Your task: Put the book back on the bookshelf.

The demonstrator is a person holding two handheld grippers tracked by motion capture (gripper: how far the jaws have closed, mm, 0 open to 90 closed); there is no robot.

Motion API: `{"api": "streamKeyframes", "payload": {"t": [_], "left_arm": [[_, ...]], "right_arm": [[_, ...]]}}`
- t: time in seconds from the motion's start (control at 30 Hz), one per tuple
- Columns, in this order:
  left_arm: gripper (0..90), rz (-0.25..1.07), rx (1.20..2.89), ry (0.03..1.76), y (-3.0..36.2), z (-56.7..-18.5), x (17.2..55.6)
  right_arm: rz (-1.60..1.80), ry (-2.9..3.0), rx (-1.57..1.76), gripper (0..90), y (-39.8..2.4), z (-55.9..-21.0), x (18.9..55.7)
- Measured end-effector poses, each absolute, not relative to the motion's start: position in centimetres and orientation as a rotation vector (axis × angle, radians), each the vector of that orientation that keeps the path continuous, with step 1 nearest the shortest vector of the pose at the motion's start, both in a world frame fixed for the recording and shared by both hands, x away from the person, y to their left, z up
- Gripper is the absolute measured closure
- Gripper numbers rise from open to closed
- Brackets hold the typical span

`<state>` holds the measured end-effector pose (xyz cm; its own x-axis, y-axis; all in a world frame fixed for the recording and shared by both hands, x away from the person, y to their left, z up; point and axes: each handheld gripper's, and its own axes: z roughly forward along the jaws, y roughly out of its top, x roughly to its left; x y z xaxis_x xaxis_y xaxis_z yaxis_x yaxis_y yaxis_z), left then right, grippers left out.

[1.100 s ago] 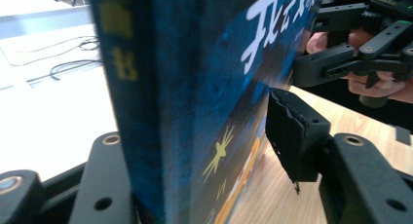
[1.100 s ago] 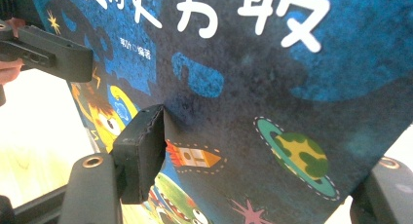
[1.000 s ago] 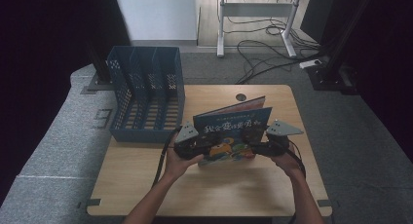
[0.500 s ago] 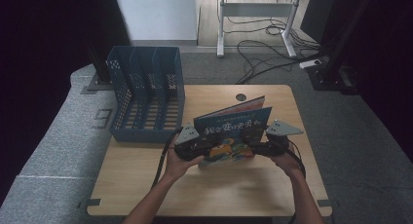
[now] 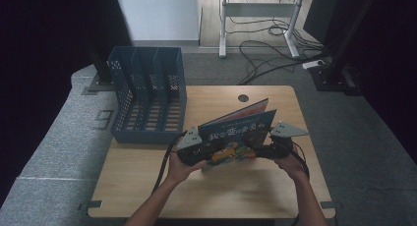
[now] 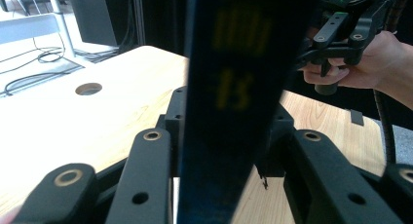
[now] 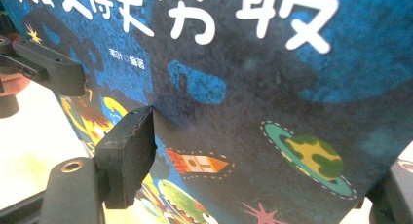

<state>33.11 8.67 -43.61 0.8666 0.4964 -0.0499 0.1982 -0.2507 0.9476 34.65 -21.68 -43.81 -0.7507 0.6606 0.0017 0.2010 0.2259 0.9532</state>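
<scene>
Item: one book (image 5: 236, 140), a thin picture book with a blue illustrated cover, held upright on its lower edge over the near middle of the surface (image 5: 147, 186), cover facing you, top edge tipped toward the far right. Left gripper (image 5: 196, 155): its jaws have just been closing and now straddle the book's left edge; in the left gripper view the book (image 6: 234, 97) stands edge-on between the fingers (image 6: 146, 175), but you cannot tell whether the pads press yet. Right gripper (image 5: 268, 150): its jaws have just been opening; in the right gripper view the cover (image 7: 272, 112) lies between them, one finger (image 7: 129, 153) touching or nearly touching it, the other barely visible at the far corner, so the grip there looks released or loosening. Handling, as a judgement: light, flat, fairly stiff along the spine but floppy across loose pages; the glossy cover is probably slippery and the pages will fan open if you pinch one board alone. Take hold near the spine or clamp all the leaves together at mid-height of an edge. Nearby: a blue file rack (image 5: 147, 98) with upright slots stands on the surface's far left, well apart from the book.
</scene>
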Motion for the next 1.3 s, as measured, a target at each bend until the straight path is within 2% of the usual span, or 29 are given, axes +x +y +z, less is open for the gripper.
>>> {"api": "streamKeyframes", "payload": {"t": [0.33,0.63,0.93,1.1,1.3], "left_arm": [[71.7,0.312,1.816,0.529,8.4,-43.9,33.0],[70.1,0.3,1.793,0.541,8.3,-43.9,33.1],[76.0,0.317,1.801,0.518,8.1,-43.9,32.7],[81.5,0.367,1.808,0.496,7.8,-43.9,32.1],[82.4,0.346,1.767,0.54,8.5,-44.1,32.5]], "right_arm": [[1.558,2.036,0.892,22.7,-23.5,-44.1,34.4],[1.528,2.043,0.882,23.1,-22.9,-43.9,34.6],[1.509,2.038,0.882,23.9,-22.7,-44.0,34.7],[1.512,2.029,0.894,24.2,-22.9,-44.0,34.6],[1.532,1.995,0.931,24.4,-24.0,-44.4,34.2]]}}
